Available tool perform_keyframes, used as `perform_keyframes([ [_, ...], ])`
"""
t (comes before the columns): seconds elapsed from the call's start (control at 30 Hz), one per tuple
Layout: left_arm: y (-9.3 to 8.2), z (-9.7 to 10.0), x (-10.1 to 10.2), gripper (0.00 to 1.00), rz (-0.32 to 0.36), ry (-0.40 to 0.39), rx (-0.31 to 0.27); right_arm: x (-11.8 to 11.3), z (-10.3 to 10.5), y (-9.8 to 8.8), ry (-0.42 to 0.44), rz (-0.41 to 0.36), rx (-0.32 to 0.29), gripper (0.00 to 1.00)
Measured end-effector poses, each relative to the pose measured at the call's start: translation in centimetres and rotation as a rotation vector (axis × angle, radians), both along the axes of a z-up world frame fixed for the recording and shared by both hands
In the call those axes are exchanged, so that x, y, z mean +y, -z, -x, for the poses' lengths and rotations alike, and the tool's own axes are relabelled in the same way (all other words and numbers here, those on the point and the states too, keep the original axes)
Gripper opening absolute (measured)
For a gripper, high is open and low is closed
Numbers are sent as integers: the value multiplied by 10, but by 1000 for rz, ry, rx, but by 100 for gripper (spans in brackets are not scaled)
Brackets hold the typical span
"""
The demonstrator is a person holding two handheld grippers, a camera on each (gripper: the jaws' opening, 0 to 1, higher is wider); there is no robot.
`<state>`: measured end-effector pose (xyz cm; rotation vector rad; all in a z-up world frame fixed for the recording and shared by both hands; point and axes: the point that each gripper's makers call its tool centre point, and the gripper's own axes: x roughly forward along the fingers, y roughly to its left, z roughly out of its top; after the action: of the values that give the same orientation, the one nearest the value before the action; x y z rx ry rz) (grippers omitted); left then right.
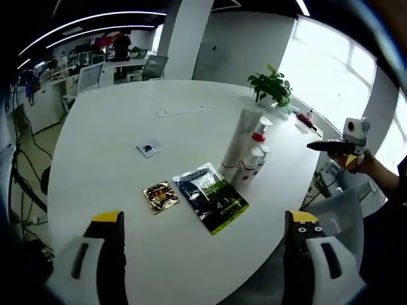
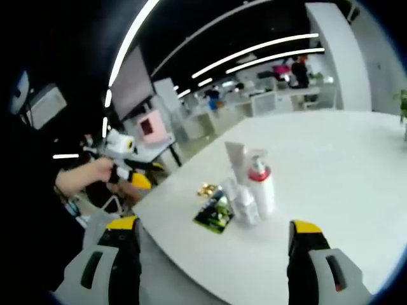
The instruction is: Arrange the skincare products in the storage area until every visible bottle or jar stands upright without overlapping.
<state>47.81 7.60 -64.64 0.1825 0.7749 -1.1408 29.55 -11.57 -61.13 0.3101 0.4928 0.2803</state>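
The skincare products stand in a tight cluster on the round white table [image 1: 127, 127]: a tall white tube [image 1: 241, 143] upright on its cap, and just beside it, on the side away from the table centre, a white bottle with a red pump collar [image 1: 259, 152] and some smaller clear bottles [image 1: 248, 170] touching it; from the right gripper view the same cluster looks crowded, and I cannot tell if the small bottles overlap each other. On the near side of the tube lies a dark blue and green sachet [image 1: 211, 198] flat on the table, and beyond it, further from the tube, a small golden sachet [image 1: 160, 196]; a little packet [image 1: 147, 149] lies well apart, toward the table centre; a potted plant [image 1: 272, 86] stands behind the tube near the table edge. The left gripper [image 1: 206, 254] hovers above the near edge with its jaws spread wide and holding nothing; the right gripper [image 2: 216, 260] is also spread and empty, off the table edge. I judge that the step in hand is the approach to the cluster; to do it well, one gripper should come from the open side, take one small bottle low on its body, and move it away slowly so the tall tube does not fall; the other gripper can steady the tube.
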Motion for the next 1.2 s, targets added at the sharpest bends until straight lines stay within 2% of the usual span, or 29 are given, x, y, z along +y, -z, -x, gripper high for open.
perform_keyframes([
  [0.57,21,-41,-28,96,1,5,44,-16,-15,11,24,-3,30,99],
  [0.9,38,-68,-44,92,-21,5,65,-21,-19,31,44,-32,62,99],
  [1.03,37,-88,-57,89,2,-22,39,-24,-21,38,56,-44,68,99],
  [1.2,42,-108,-72,87,-9,-16,-2,-29,-22,46,67,-56,81,99],
])
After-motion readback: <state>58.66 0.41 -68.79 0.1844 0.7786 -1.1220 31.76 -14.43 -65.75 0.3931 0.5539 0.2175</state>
